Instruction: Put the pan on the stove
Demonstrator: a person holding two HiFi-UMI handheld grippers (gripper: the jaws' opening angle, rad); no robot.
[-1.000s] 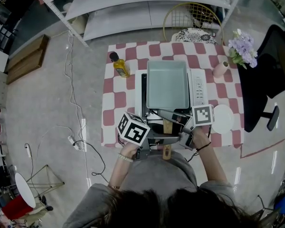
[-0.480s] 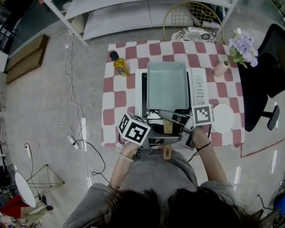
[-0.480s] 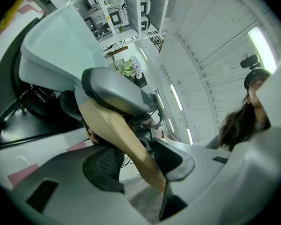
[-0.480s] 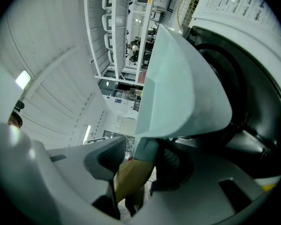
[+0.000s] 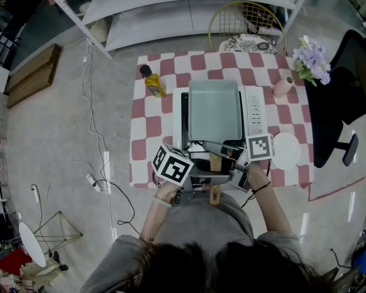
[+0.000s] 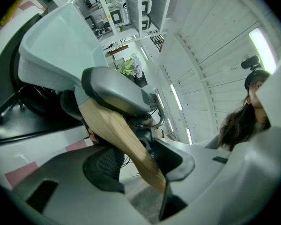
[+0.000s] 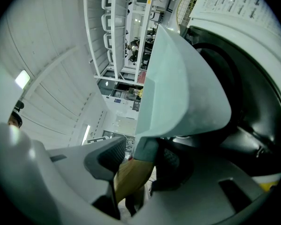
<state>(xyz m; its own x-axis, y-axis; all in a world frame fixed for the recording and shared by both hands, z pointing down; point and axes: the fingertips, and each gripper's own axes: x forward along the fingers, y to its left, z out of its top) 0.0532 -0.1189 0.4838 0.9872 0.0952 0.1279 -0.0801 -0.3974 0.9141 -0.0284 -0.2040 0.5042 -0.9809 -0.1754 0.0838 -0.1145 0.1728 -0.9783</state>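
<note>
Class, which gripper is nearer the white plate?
Right. The right gripper sits just left of the white plate; the left gripper is farther left, across the pan handle.

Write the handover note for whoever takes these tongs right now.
Left tongs: closed on the pan's wooden handle.
Right tongs: closed on the same handle, nearer the pan body.
Pan: pale green, rectangular, empty, over the black top of the stove, handle toward the person.
Done: pan brought over the stove and lined up with it.
Left: the views don't show whether the base is resting on the glass. Likely ease it down until it sits flat, then open both tongs and draw back.
</note>
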